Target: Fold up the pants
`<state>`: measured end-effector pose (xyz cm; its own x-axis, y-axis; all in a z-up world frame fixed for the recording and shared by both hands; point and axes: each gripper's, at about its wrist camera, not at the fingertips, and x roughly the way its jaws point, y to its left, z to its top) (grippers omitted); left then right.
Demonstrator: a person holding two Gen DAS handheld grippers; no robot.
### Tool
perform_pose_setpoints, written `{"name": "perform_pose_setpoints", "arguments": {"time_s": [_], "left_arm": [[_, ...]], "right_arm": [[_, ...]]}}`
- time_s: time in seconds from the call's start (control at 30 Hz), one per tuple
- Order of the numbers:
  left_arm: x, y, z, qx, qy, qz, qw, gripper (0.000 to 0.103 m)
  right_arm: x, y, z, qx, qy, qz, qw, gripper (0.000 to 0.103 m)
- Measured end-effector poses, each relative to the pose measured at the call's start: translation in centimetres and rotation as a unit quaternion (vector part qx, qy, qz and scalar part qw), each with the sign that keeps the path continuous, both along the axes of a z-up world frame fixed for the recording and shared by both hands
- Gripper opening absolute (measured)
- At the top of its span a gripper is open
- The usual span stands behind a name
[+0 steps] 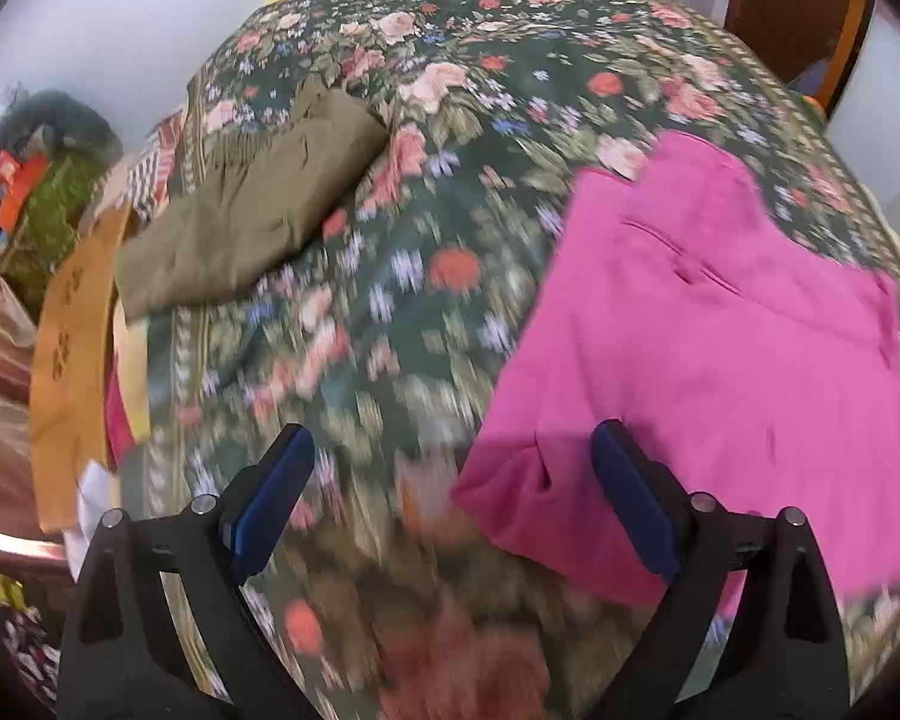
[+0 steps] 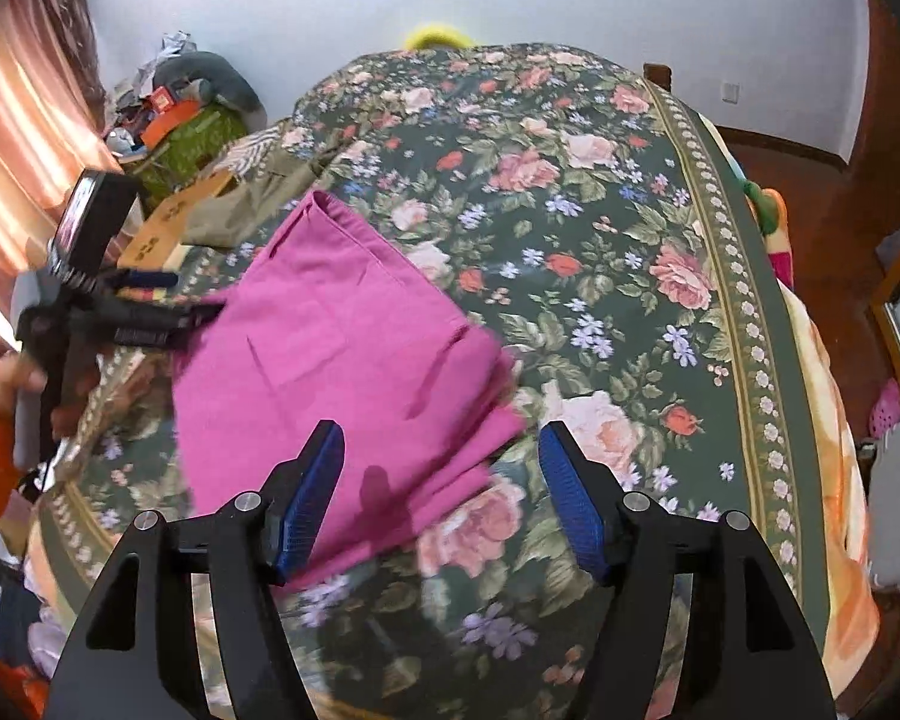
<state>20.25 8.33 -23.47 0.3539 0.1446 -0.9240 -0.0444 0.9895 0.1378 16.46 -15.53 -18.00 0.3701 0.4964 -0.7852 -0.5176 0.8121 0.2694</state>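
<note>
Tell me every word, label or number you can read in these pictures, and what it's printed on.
No text can be read.
Tan cardboard piece beside the bed: dark printed marks, too blurred to read.
Orange box on the cluttered pile by the wall: light patch, maybe a label, too small to read.
Pink pants, olive pants, floral bedspread: no lettering visible.

The folded pants (image 2: 342, 372) lie on the bedspread (image 2: 600, 252) near its left edge. A second folded garment (image 1: 252, 204) lies behind them, at that same edge.
</note>
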Motion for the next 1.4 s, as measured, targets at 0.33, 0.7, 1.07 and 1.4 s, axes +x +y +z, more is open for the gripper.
{"name": "perform_pose_setpoints", "arguments": {"time_s": [0.33,0.7,1.07,1.4], "left_arm": [[-6.7,-1.7,1.3,-0.039,-0.024,0.004,0.9989,0.095],[-8.8,1.2,0.9,-0.003,-0.049,0.052,0.9975,0.096],[-9.4,2.4,3.6,-0.068,-0.074,0.019,0.9948,0.091],[-8.5,-0.1,0.7,-0.073,-0.041,-0.015,0.9964,0.092]], "right_arm": [[-3.1,1.8,-2.6,-0.032,0.020,0.033,0.999,0.064],[-3.1,-0.7,-3.9,-0.006,0.041,0.012,0.999,0.064],[-2.9,-0.9,-2.9,-0.008,0.033,-0.005,0.999,0.064],[-2.0,-0.6,-3.9,-0.004,0.049,-0.008,0.999,0.066]]}}
